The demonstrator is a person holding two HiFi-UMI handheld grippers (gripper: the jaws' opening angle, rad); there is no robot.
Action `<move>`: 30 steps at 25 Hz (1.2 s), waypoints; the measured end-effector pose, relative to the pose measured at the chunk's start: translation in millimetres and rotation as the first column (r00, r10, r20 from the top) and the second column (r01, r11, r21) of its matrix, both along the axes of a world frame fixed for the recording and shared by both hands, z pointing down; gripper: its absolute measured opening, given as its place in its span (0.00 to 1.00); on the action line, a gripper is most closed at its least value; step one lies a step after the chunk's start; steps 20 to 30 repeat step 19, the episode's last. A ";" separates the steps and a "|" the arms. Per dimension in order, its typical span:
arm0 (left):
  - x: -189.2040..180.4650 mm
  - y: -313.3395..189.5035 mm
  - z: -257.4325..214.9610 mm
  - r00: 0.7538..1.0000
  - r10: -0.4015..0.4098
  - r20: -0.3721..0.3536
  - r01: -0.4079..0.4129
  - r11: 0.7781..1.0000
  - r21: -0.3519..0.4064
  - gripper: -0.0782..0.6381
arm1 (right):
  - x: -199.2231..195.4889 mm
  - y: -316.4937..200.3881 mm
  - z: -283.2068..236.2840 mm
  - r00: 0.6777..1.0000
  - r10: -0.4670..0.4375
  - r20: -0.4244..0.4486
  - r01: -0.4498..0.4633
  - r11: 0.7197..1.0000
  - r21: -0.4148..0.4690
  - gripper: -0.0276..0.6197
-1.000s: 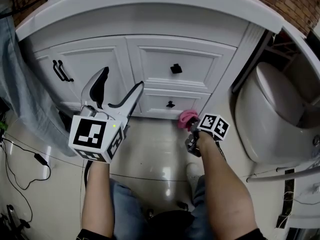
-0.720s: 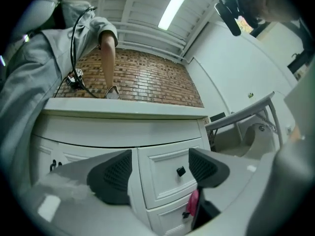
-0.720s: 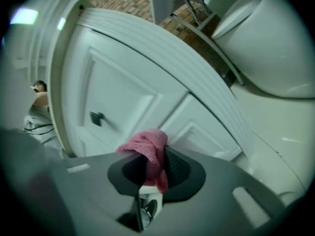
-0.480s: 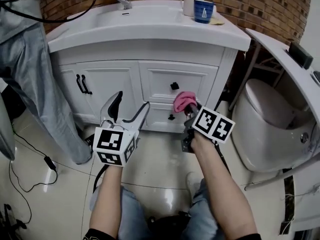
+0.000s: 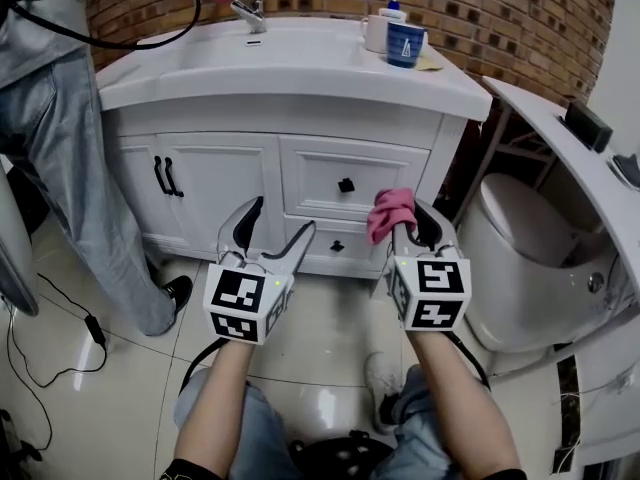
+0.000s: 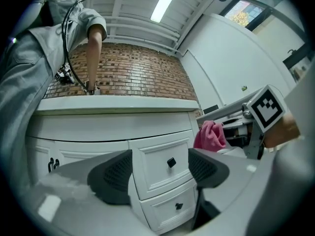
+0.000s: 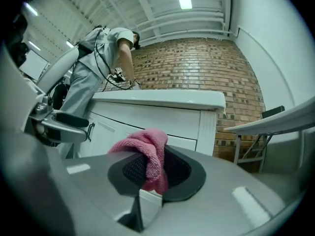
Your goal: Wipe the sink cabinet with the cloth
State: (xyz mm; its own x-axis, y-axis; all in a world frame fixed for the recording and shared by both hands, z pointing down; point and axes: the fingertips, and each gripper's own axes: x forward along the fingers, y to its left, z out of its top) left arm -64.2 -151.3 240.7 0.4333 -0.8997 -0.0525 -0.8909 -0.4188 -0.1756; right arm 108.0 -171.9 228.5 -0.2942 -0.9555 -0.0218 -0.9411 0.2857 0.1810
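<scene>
Head view: pink cloth [image 5: 390,213] tight between right tongs [image 5: 412,224]; left tongs [image 5: 278,220] apart, empty.

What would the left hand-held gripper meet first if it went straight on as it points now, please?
Most likely the white upper drawer front of the sink cabinet, near its small black knob; depth is unclear.
</scene>
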 end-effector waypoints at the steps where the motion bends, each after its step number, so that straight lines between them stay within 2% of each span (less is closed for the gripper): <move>1: 0.2 -0.6 -0.7 1.000 -0.002 -0.003 0.002 1.000 0.002 0.61 | 2.7 -0.2 3.9 1.000 0.000 0.008 0.000 1.000 -0.013 0.13; 12: -0.1 -13.4 -1.0 0.999 -0.038 -0.019 0.038 0.999 0.008 0.60 | -21.5 7.3 25.0 0.995 -0.077 -0.063 0.075 0.996 -0.045 0.13; 19: 7.9 -17.7 -2.4 0.999 -0.038 -0.016 0.038 0.999 0.012 0.60 | -54.8 15.2 37.7 0.988 -0.150 -0.039 0.146 0.986 -0.086 0.13; 30: 7.9 -17.7 -2.4 0.999 -0.038 -0.016 0.038 0.999 0.012 0.60 | -54.8 15.2 37.7 0.988 -0.150 -0.039 0.146 0.986 -0.086 0.13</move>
